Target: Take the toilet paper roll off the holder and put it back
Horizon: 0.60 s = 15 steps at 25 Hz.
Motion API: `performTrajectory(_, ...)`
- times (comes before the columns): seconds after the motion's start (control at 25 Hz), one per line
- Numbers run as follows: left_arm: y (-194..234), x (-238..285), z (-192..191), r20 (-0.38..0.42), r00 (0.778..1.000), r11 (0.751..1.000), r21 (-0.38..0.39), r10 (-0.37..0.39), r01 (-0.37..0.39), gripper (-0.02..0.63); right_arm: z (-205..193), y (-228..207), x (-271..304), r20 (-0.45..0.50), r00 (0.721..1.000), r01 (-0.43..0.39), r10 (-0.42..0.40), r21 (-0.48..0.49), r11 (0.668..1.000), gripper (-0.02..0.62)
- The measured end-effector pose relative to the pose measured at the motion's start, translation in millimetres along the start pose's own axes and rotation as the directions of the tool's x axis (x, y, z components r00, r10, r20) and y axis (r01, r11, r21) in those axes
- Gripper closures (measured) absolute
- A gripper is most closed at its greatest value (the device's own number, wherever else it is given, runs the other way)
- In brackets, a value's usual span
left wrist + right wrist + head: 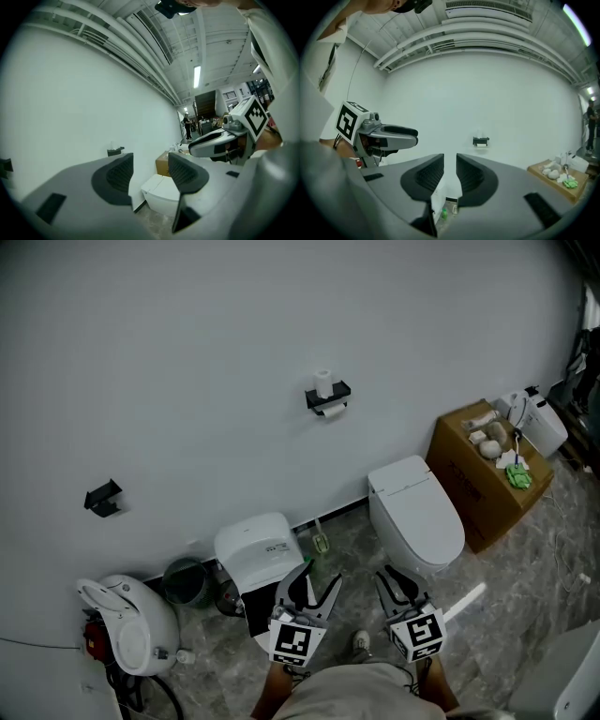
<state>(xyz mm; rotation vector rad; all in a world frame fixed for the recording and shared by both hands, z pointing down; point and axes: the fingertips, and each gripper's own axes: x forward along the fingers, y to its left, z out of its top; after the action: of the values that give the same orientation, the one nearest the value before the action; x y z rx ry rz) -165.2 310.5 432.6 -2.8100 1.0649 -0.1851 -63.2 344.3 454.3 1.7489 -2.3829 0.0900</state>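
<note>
Currently the left gripper [319, 576] and right gripper [393, 577] are hovering side by side, jaws sitting almost together and gripping nothing. Well apart from them, the toilet paper roll [324, 382] is standing upright atop the black holder [316, 399] on the wall [187, 352].

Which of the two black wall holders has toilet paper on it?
The black wall holder higher up, nearer the white toilet, carries a white roll; the lower left black bracket is bare.
</note>
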Motion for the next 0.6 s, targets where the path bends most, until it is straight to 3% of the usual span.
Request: performTrajectory(0.6, 3.4, 94.3, 14.7, -0.036, 0.996, 0.997, 0.020, 0.076, -0.075, 0.367, 6.9, -81.5, 41.7, 0.019, 0.995, -0.094, 0.094, 0.022, 0.995, 0.520)
